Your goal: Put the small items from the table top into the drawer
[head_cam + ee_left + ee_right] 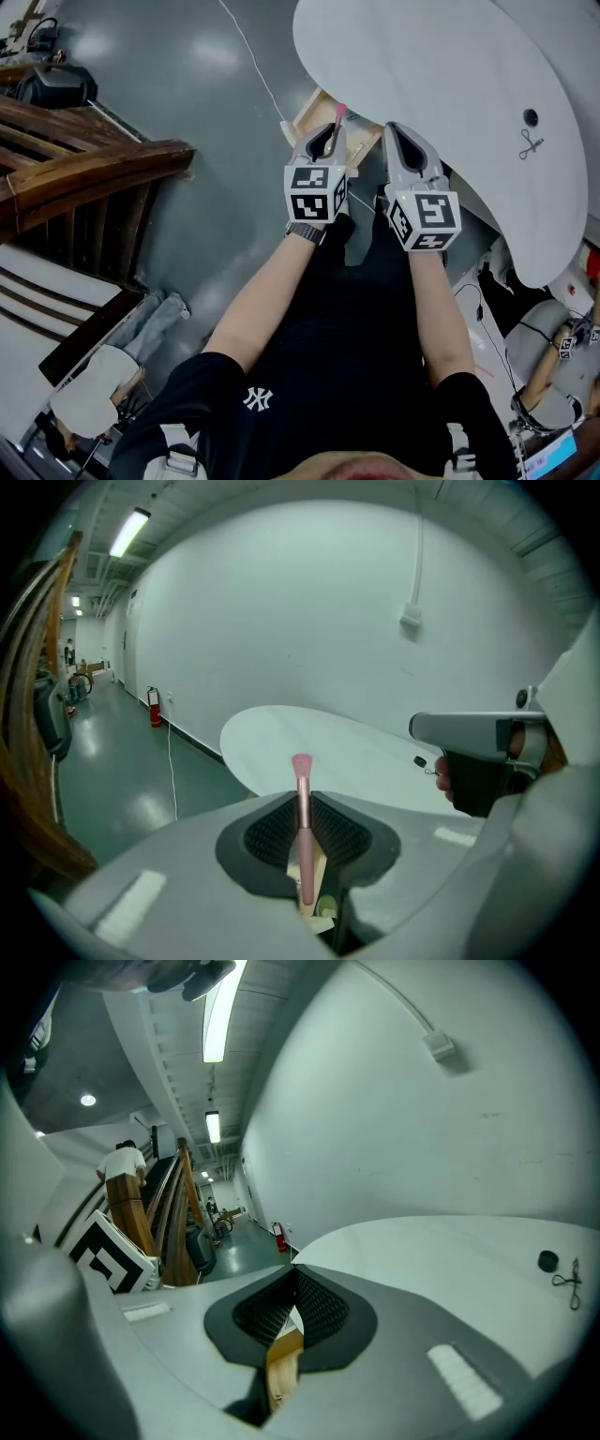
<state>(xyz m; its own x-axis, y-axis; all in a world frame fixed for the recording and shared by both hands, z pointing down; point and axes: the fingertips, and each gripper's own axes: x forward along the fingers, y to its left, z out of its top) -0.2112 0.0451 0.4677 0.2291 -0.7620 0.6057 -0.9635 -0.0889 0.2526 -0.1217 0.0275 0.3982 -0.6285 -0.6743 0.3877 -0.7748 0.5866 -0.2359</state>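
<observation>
The pink makeup brush was clamped upright in the left gripper, bristles pointing up past the jaw tips, and it hung right over the open wooden drawer that stuck out from under the table edge. Looking down through the left jaws you could see the light wood of the drawer and something pale and roundish in there, but honestly I couldn't tell what it was. The right gripper was just beside the left one, over the same drawer, with its jaws pressed together on nothing, only drawer wood showing below them. The table was a white rounded top, mostly bare, with a small black round thing and a little wiry, key-like thing just beside it, well away from both grippers. The floor was glossy grey-green with a thin white cable running across it, and some dark wooden furniture sat off to the person's left. A plain white wall ran behind the table, a red fire extinguisher stood at its foot, and there was a strip light overhead. The only lettering I could read was a white interlocked NY logo on the person's black shirt.
</observation>
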